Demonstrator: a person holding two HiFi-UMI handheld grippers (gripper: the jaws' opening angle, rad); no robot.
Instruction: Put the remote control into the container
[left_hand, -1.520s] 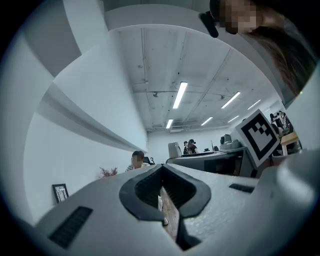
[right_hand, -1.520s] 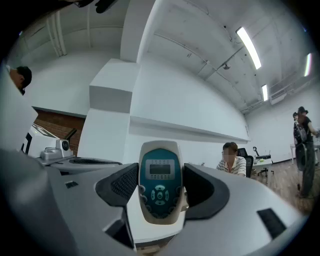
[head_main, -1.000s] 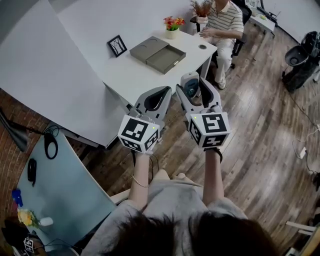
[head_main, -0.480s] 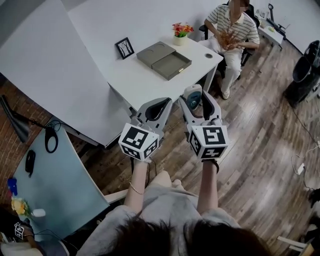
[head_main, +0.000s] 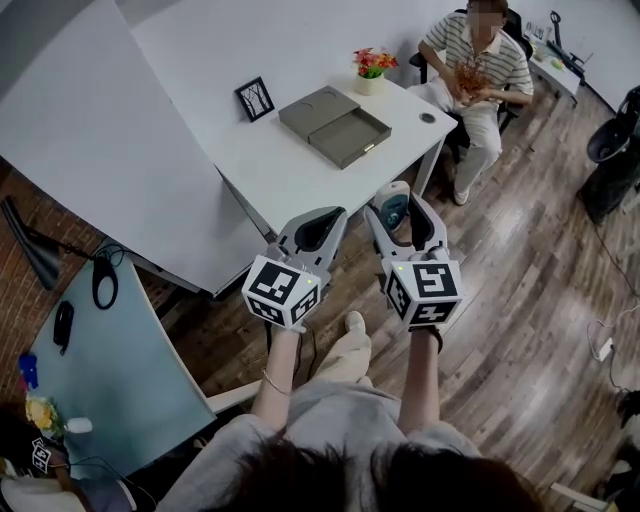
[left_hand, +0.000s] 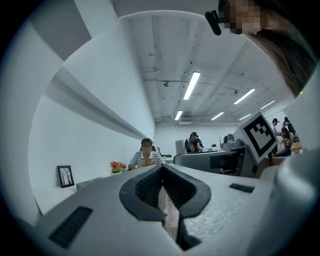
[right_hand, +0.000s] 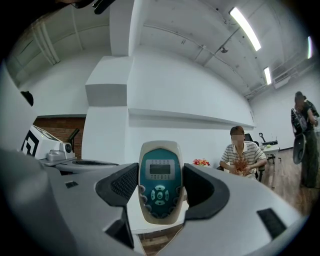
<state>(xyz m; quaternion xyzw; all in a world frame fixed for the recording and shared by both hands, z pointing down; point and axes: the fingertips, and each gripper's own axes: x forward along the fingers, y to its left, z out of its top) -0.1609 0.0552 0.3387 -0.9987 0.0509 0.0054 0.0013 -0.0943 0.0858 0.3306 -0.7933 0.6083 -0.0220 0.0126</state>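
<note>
short of the desk (head_main: 290, 175) we pinch the remote (right_hand: 159, 182) in the right gripper (head_main: 400, 206); left gripper (head_main: 313, 228) pressed together, container (head_main: 335, 112) on desk.

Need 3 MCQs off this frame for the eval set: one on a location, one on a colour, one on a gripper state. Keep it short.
1. Where is the grey container?
A. on the white table
B. on the floor
C. on a shelf

2. What colour is the face of the remote control?
A. red
B. teal
C. yellow

3. What state is the left gripper in?
A. open wide
B. shut on the remote control
C. shut, with nothing in it

Answers:
1 A: the head view shows it lying on the tabletop.
2 B: the right gripper view shows a teal face, clamped in the right gripper.
3 C: the left gripper view shows its jaws together with nothing between them.
</note>
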